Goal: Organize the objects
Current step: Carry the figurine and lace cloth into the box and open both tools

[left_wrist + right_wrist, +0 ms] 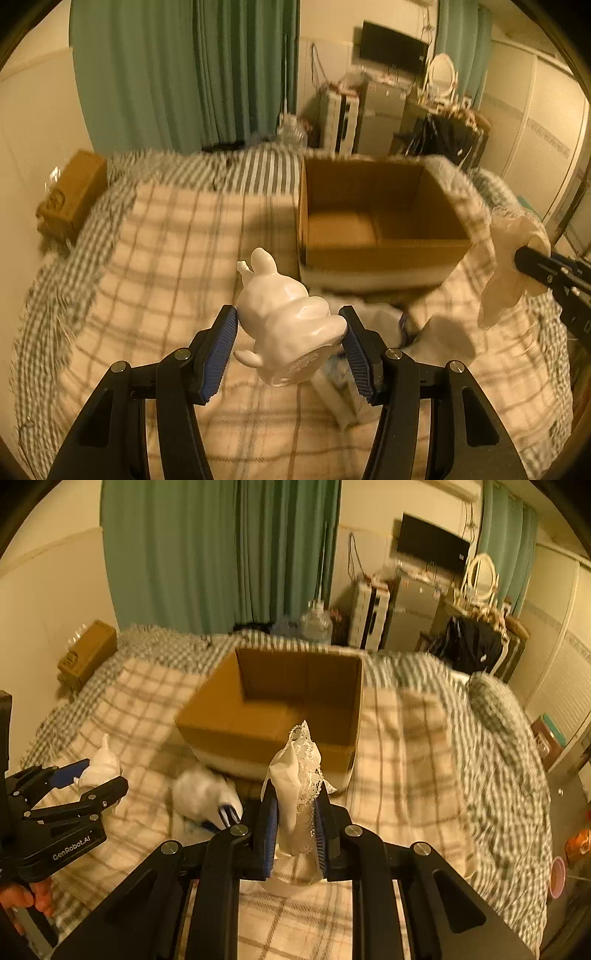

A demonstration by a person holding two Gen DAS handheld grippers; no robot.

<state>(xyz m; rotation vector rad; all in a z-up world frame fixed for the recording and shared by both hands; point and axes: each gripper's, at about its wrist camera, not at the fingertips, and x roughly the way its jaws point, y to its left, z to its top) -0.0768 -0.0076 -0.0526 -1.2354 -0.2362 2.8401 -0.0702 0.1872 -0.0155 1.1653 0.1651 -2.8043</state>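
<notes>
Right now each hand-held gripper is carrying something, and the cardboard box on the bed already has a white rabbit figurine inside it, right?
Not quite: the cardboard box is empty in the left wrist view. The rabbit figurine is gripped by the left hand-held gripper; the right hand-held gripper holds lacy cloth.

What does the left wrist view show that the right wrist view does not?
Only the left wrist view shows the white rabbit figurine clearly, clamped in the left tool. Only the right wrist view shows the lace-trimmed cloth up close in the right tool, plus a pink bowl on the floor. Both show the open cardboard box on the checked blanket.
</notes>
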